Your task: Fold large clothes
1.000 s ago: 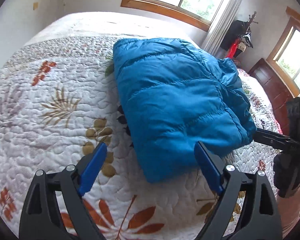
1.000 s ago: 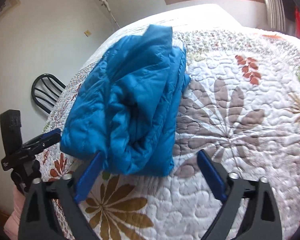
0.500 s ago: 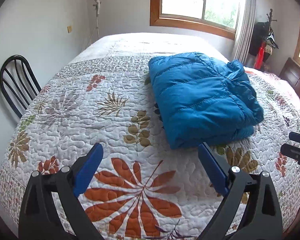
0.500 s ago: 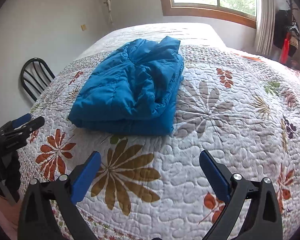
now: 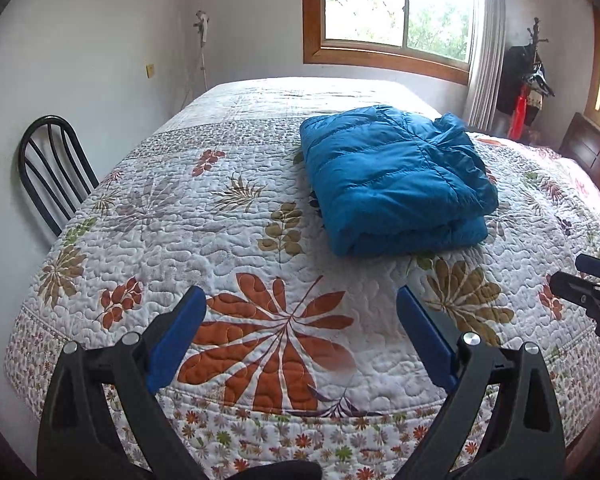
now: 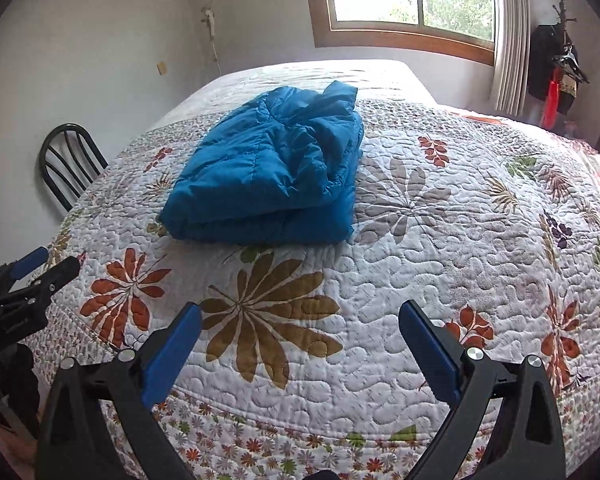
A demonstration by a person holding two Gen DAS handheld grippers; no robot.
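Jacket (image 5: 392, 184) folded, resting mid-bed toward far edge of quilt (image 5: 220, 240). Left gripper (image 5: 300, 312) and right gripper (image 6: 300, 318) withdrawn since release, spread wide, empty. Fold judged complete.

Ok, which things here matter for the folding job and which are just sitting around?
Part of the job:
blue puffer jacket, folded on the quilted bed
left gripper, open
right gripper, open

Just around:
black chair
coat rack
window
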